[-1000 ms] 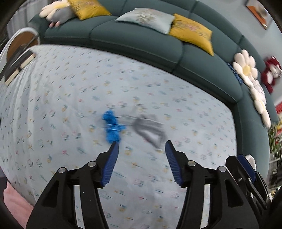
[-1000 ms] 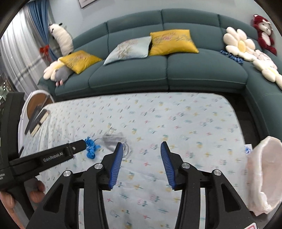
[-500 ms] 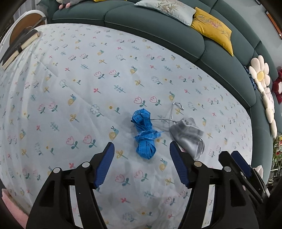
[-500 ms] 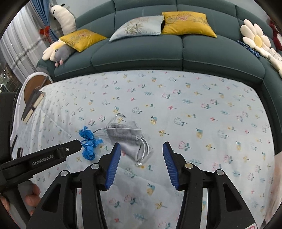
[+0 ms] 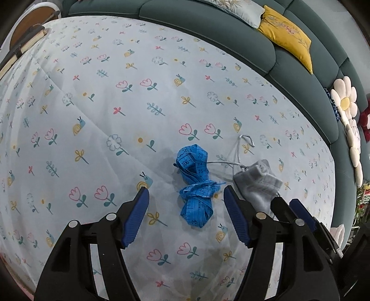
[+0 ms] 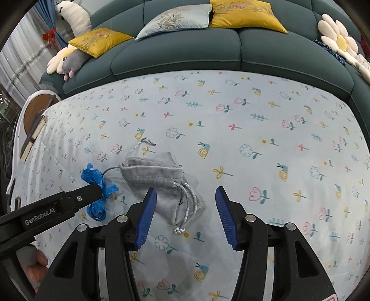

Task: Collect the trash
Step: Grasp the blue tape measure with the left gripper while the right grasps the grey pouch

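A bundled blue tape measure (image 5: 196, 192) lies on the flower-print cloth (image 5: 92, 115), and my left gripper (image 5: 185, 192) hangs just above it, open, with the bundle between the fingers and untouched. Right beside it lies a grey drawstring pouch (image 6: 157, 173) with silver cords. My right gripper (image 6: 185, 189) hovers over the pouch's near end; its jaws are opening and the pads touch nothing. The pouch (image 5: 259, 185) and the right gripper (image 5: 300, 215) also show in the left wrist view. In the right wrist view the tape measure (image 6: 92, 176) is partly hidden by the left gripper's black finger (image 6: 92, 193).
A dark green sofa (image 6: 231, 53) with yellow cushions (image 6: 245, 14) and a pale cushion (image 6: 175, 18) curves round the far side. A round side table with a book (image 6: 34, 125) stands at the left. A flower-shaped cushion (image 5: 344, 104) and plush toys (image 6: 67, 60) rest on the sofa.
Both grippers have come down closer to the cloth, so the tape measure and pouch look larger. Both pairs of jaws stand wider than before.
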Demonstrator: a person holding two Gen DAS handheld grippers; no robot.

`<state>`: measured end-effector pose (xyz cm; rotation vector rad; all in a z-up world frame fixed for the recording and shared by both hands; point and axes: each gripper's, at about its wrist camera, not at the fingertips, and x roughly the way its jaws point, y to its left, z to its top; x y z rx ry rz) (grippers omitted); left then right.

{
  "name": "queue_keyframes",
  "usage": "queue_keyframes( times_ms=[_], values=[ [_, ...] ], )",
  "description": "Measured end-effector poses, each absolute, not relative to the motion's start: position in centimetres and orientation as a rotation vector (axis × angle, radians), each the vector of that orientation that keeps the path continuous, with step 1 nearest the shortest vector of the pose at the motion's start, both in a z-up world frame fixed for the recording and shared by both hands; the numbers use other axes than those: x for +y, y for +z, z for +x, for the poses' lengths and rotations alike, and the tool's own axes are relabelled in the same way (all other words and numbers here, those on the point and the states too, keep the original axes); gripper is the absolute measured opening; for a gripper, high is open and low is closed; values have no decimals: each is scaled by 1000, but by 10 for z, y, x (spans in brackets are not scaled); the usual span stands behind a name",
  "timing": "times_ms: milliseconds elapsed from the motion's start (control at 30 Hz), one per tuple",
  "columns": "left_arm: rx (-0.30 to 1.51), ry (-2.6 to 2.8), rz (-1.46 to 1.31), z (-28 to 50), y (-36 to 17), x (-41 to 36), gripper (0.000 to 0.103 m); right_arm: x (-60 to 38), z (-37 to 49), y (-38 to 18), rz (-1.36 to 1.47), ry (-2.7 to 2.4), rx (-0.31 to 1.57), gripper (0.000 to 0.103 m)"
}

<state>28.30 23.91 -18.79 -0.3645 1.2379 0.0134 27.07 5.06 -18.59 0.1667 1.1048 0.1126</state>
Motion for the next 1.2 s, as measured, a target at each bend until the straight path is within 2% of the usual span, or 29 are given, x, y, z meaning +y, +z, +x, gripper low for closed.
queue_keyframes(
  times_ms=[300, 433, 467, 500, 567, 633, 667, 733, 800, 1200],
  values=[
    [1223, 16, -362, 283, -193, 241, 63, 66, 278, -200, 138, 126, 1116, 53],
    [1210, 28, -350, 281, -193, 240, 56, 72, 279, -200, 118, 128, 1111, 52],
    [1208, 26, -348, 280, -193, 240, 51, 71, 278, -200, 115, 128, 1110, 51],
    [1208, 22, -345, 279, -193, 239, 48, 72, 277, -200, 111, 129, 1110, 49],
    [1211, 17, -343, 278, -193, 237, 35, 74, 276, -200, 106, 128, 1111, 43],
    [1217, 7, -348, 278, -194, 235, 28, 75, 274, -201, 112, 131, 1114, 32],
    [1219, 5, -346, 277, -194, 233, 28, 75, 273, -201, 120, 133, 1117, 29],
    [1222, 2, -345, 275, -194, 230, 27, 72, 270, -201, 136, 145, 1127, 16],
    [1230, -7, -350, 272, -194, 227, 27, 71, 266, -200, 143, 155, 1135, 12],
    [1208, -56, -325, 248, -161, 200, 26, 50, 232, -163, 194, 151, 1075, 8]
  ],
)
